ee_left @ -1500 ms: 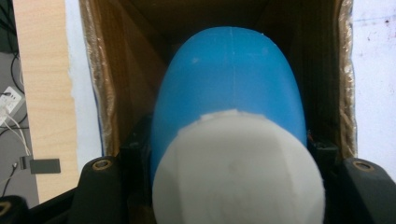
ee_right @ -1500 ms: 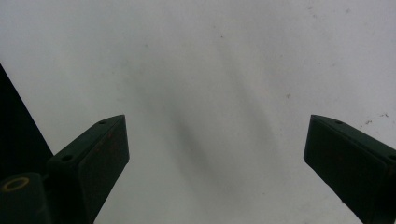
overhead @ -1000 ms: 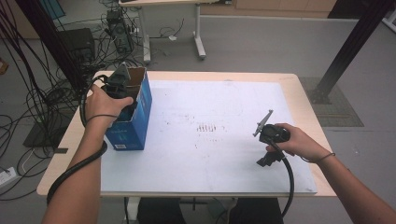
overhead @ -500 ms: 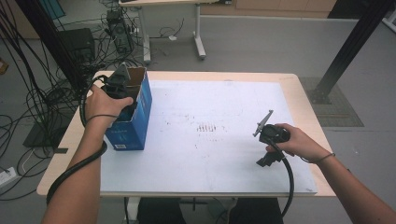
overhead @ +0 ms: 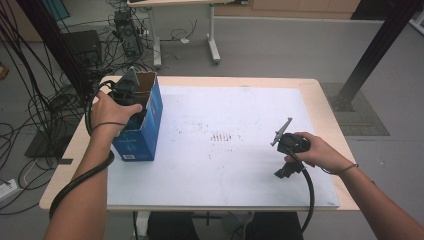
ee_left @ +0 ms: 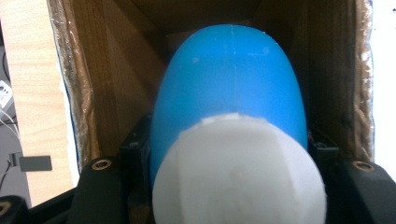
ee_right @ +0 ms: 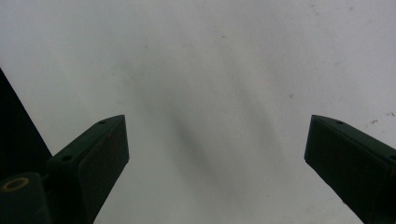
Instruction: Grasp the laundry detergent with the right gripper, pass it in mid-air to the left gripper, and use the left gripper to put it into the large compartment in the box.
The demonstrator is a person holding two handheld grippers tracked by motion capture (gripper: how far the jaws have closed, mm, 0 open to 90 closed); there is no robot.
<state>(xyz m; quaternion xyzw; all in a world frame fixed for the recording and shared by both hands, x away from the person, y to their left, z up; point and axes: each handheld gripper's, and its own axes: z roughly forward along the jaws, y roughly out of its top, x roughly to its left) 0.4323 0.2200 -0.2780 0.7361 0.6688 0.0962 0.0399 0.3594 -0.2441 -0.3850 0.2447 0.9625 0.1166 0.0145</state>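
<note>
A blue bottle [ee_left: 229, 84] with a white cap [ee_left: 238, 177] lies between the black jaws of my left gripper [ee_left: 229, 158], which is shut on it. The bottle points down into an open box with brown cardboard walls [ee_left: 112, 84]. From above, that box [overhead: 142, 135] is blue outside and stands at the left of the table, with my left gripper [overhead: 125, 92] at its open top. My right gripper [ee_right: 215, 140] is open with nothing between its jaws, just above the white mat [ee_right: 224, 56]. In the high view the right gripper [overhead: 287, 160] sits at the mat's right side.
The white mat [overhead: 225, 165] covers most of the wooden table [overhead: 325, 95] and bears faint dark marks near its middle. Cables and equipment [overhead: 125, 30] lie on the floor beyond the table's left and far sides. A black post [overhead: 370, 55] stands at the far right.
</note>
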